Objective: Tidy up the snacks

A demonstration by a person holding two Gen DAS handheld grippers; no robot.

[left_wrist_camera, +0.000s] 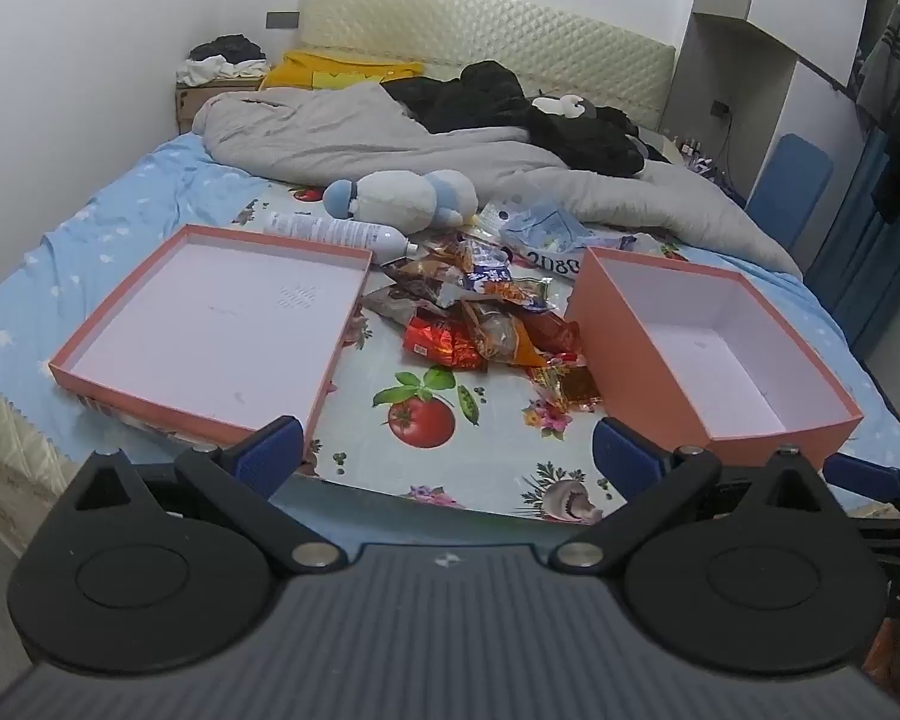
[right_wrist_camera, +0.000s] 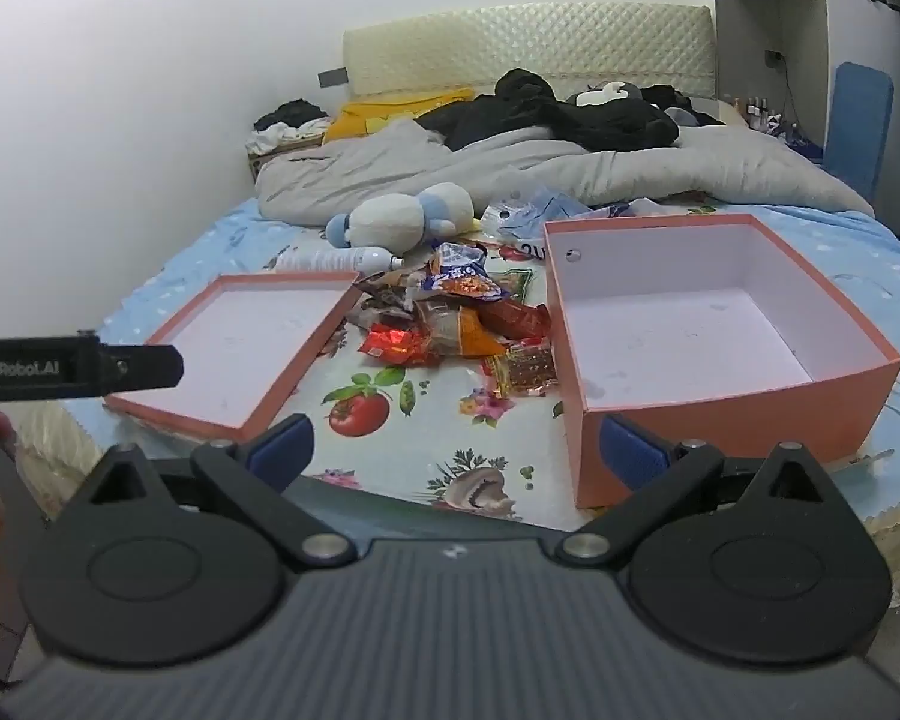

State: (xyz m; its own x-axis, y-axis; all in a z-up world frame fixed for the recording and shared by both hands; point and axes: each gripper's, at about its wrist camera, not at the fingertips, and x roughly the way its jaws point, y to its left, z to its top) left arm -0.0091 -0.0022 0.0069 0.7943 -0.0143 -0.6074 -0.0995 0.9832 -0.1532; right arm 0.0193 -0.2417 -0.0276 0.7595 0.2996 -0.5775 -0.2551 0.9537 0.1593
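Note:
A pile of snack packets [left_wrist_camera: 480, 312] [right_wrist_camera: 456, 318] in red, orange and blue wrappers lies on a fruit-print cloth [left_wrist_camera: 426, 408] on the bed. A shallow pink box lid [left_wrist_camera: 150, 384] [right_wrist_camera: 306, 354] lies left of the pile. A deeper pink box [left_wrist_camera: 768, 438] [right_wrist_camera: 738, 420] stands right of it. Both are empty. My left gripper [left_wrist_camera: 447, 453] is open and empty, near the bed's front edge, short of the pile. My right gripper [right_wrist_camera: 459, 450] is open and empty, its right finger in front of the deep box. The left gripper's body shows at the left edge of the right wrist view [right_wrist_camera: 78, 369].
A blue and white plush toy [left_wrist_camera: 402, 195] [right_wrist_camera: 408, 216] and a white bottle [left_wrist_camera: 336, 231] [right_wrist_camera: 336, 258] lie behind the pile. A grey duvet [left_wrist_camera: 390, 132] and black clothes [left_wrist_camera: 546, 108] cover the bed's far half. A wall runs on the left, a wardrobe on the right.

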